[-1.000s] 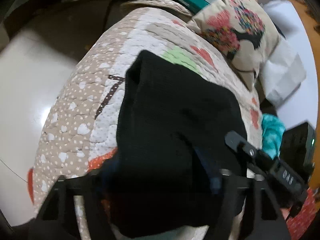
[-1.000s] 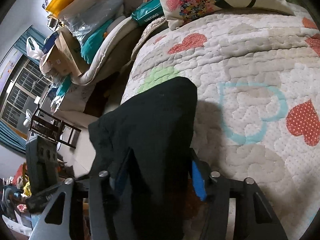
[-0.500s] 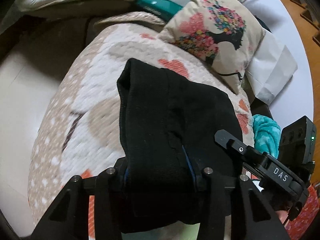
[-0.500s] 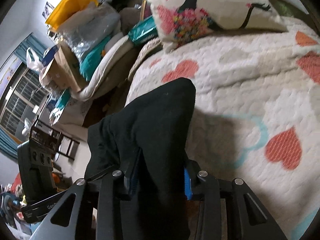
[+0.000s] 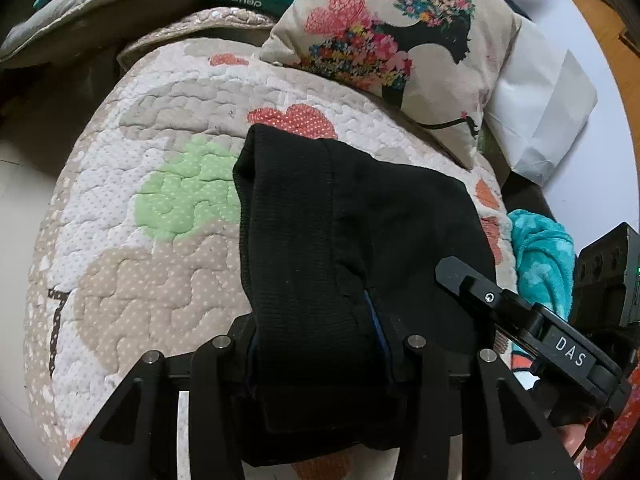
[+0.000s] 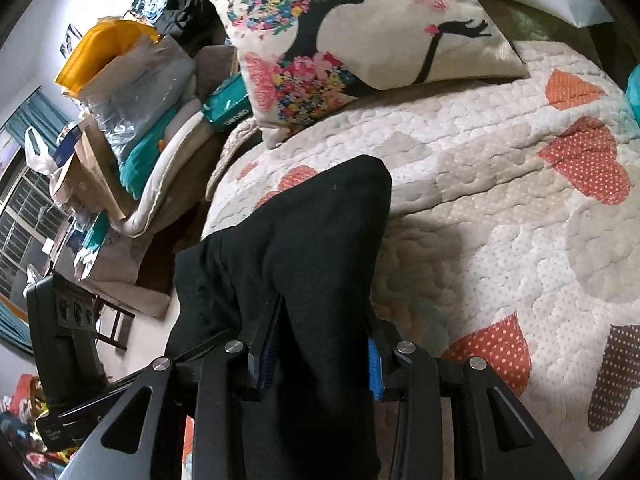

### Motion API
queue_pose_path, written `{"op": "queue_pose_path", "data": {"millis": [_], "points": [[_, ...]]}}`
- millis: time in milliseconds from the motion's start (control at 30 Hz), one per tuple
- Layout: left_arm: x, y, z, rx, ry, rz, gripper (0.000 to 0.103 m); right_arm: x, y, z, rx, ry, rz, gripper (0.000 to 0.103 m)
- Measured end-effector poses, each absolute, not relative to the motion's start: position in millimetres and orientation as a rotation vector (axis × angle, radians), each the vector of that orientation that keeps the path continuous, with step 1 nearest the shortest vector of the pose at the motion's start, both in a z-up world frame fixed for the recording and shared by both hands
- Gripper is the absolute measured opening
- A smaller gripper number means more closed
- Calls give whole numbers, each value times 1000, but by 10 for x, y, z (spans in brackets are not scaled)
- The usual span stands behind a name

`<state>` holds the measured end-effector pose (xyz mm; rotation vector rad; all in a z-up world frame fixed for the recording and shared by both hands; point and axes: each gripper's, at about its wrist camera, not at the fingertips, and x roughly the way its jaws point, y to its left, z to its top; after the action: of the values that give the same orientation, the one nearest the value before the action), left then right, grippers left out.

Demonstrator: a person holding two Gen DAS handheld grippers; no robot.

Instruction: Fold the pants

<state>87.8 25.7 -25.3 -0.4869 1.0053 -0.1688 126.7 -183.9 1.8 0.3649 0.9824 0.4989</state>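
Both the left gripper [image 5: 316, 354] and the right gripper [image 6: 320, 354] were clamped on the black knit pants [image 5: 352, 240] above the heart-patterned quilted bedspread [image 6: 500, 216].

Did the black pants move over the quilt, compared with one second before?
Yes. In the left wrist view the black pants went forward toward the floral pillow; their far edge now reaches the coral heart, past the green heart.
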Motion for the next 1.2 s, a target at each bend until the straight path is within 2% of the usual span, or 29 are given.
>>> {"op": "queue_pose_path", "data": {"millis": [67,133,200,267,367,467,733,933,1100,1200], "points": [[909,231,-283,-474,1013,-162,44,1303,-1824,-25,354,982,495,39],[934,226,-312,-468,1023,-150,49,1333,-1820,-71,342,984,489,40],[949,251,-333,-478,1030,-144,58,1352,-1838,-117,340,983,475,45],[949,324,-354,-509,1031,-140,63,1360,-1890,-155,350,974,449,53],[924,490,-404,-609,1031,-171,65,1357,-1978,-196,363,966,420,69],[865,599,-420,-697,1022,-201,66,1350,-2076,-245,397,965,402,75],[814,910,-471,-901,1007,-194,67,1158,-2195,-149,413,951,354,76],[795,889,-451,-820,1023,-141,67,783,-2122,-112,355,977,341,76],[841,837,-453,-761,1048,-134,68,582,-2136,-276,342,1001,290,81],[832,886,-454,-771,1068,-134,68,543,-2219,-172,333,995,278,81]]}}
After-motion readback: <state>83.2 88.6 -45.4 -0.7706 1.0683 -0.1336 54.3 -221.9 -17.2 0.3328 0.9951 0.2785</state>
